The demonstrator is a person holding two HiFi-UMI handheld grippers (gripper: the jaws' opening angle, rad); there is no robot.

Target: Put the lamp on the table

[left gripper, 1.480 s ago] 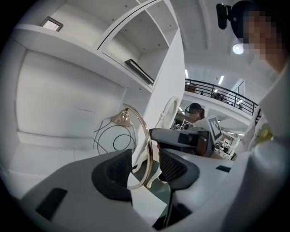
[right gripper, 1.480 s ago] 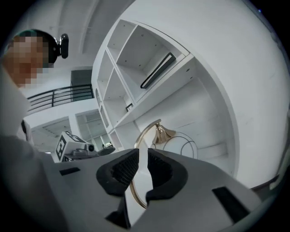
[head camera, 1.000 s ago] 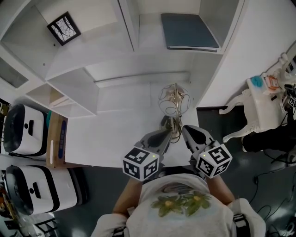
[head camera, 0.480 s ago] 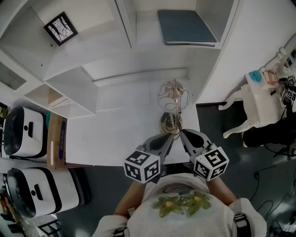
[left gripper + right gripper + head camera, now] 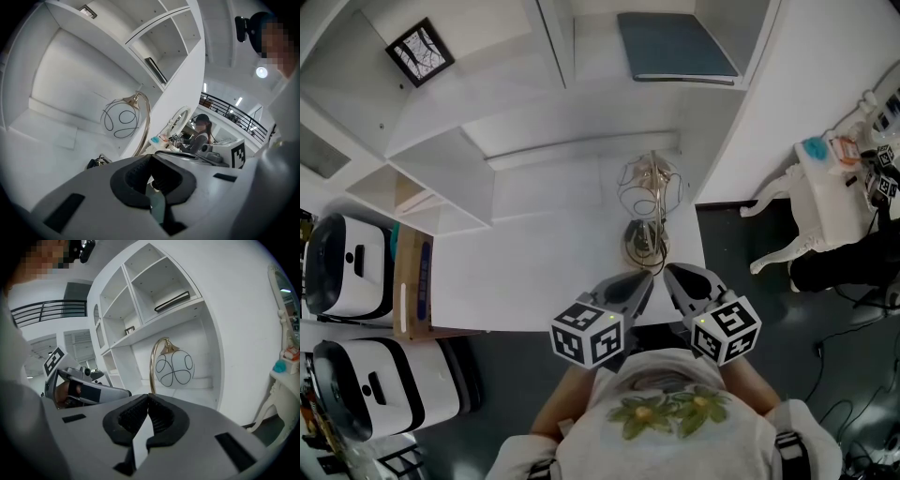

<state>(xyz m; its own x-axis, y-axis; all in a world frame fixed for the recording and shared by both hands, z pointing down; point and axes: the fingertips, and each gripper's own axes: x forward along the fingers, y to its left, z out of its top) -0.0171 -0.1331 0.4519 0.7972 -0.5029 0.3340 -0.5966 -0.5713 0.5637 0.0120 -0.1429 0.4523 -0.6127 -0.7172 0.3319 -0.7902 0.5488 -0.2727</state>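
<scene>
The lamp [image 5: 645, 192], a white globe with black loops on a curved gold stem, stands upright on the white table [image 5: 534, 272] near its right end, its base [image 5: 642, 246] close to the front edge. My left gripper [image 5: 642, 281] and right gripper [image 5: 672, 277] hover side by side just in front of the base, apart from it, both shut with nothing between the pads. The left gripper view shows the lamp [image 5: 119, 117] beyond the closed jaws of that gripper [image 5: 151, 171]. In the right gripper view the lamp [image 5: 174, 367] stands ahead of the right gripper [image 5: 148, 413].
White shelving rises behind the table, holding a blue-grey folder [image 5: 675, 47] and a framed picture [image 5: 419, 52]. A white ornate side table [image 5: 825, 202] stands at the right. White machines [image 5: 347, 267] and a cardboard box [image 5: 412, 281] sit left. A black cord [image 5: 96, 162] lies by the lamp.
Both grippers have drawn back a little from the lamp's base toward the table's front edge. The lamp stays standing where it was.
</scene>
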